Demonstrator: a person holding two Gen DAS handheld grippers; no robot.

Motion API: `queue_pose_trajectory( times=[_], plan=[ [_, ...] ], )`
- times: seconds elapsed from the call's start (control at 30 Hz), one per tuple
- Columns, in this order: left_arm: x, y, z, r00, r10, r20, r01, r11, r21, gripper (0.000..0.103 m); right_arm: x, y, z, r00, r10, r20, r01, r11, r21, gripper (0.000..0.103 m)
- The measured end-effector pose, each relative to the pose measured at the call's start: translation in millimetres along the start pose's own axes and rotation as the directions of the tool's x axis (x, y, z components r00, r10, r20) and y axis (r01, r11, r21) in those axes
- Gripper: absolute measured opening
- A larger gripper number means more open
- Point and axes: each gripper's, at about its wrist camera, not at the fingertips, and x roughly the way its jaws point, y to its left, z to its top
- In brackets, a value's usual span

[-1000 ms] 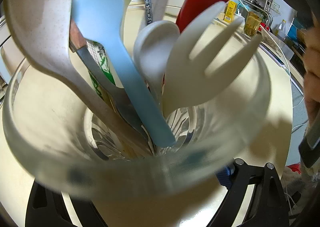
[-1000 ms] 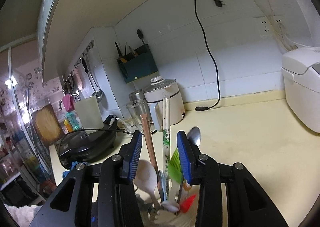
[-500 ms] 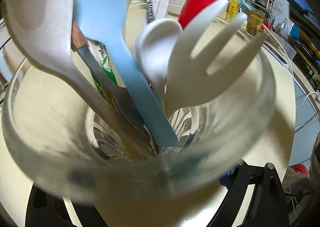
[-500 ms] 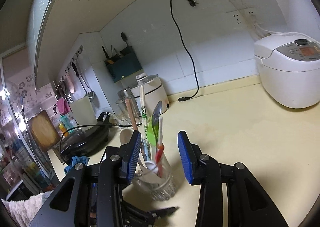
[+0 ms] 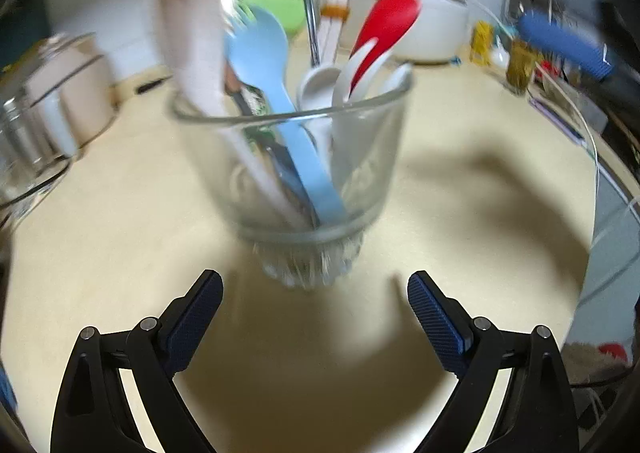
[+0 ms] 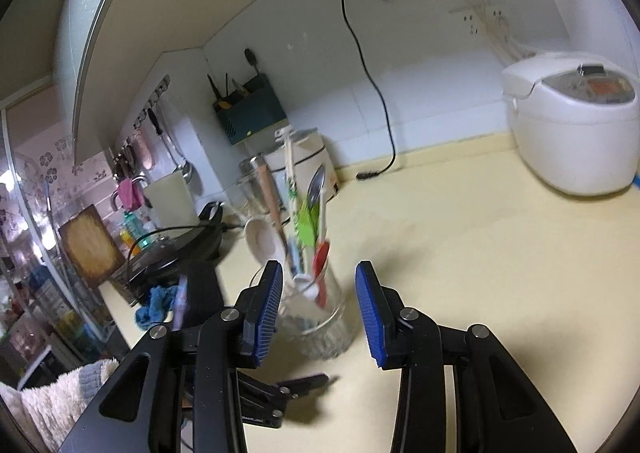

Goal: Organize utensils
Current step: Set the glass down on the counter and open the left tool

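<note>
Glass cup of utensils stands upright, dead ahead of your left gripper — jaws just opened, spread, empty. Right gripper — half-spread, empty, farther back.

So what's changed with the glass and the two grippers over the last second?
The left gripper has just opened and backed away from the glass, letting it go. The right gripper pulled back too, empty. The glass stays upright on the counter, utensils inside.
</note>
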Motion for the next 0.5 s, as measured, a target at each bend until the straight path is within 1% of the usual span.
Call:
queue_pose_trajectory(
  times=[0.1, 0.23, 0.27, 0.3, 0.37, 0.43, 0.5],
  plan=[
    [-18.5, -12.5, -11.1, 0.999, 0.033, 0.036, -0.031, 0.998, -0.063, 0.096, 7.1, 1.9, -7.1, 0.999, 0.013, -0.039, -0.013, 1.000, 0.011, 0.038],
    [-39.7, -26.4, -11.7, 0.995, 0.068, 0.077, -0.055, 0.986, -0.155, 0.096, 18.1, 6.0, -19.0, 0.995, 0.005, -0.103, -0.004, 1.000, 0.015, 0.038],
    [-43.6, -27.6, -8.8, 0.994, 0.077, 0.078, -0.063, 0.984, -0.166, 0.096, 20.1, 6.5, -22.1, 0.993, 0.002, -0.119, 0.001, 1.000, 0.023, 0.038],
    [-44.7, -35.2, -4.7, 0.992, 0.105, 0.071, -0.091, 0.981, -0.173, 0.096, 22.2, 6.4, -25.2, 0.991, 0.000, -0.136, 0.005, 0.999, 0.032, 0.038],
    [-50.3, -44.8, 0.0, 0.981, 0.187, 0.052, -0.178, 0.972, -0.153, 0.096, 25.0, 5.9, -31.1, 0.987, -0.022, -0.162, 0.029, 0.999, 0.038, 0.038],
    [-54.8, -52.5, 1.3, 0.965, 0.255, 0.056, -0.245, 0.959, -0.140, 0.096, 27.3, 6.9, -34.9, 0.981, -0.077, -0.180, 0.082, 0.996, 0.020, 0.038],
    [-54.5, -58.1, 2.0, 0.951, 0.305, 0.050, -0.293, 0.942, -0.166, 0.096, 27.1, 11.3, -40.2, 0.970, -0.166, -0.179, 0.160, 0.986, -0.046, 0.038]
  ],
)
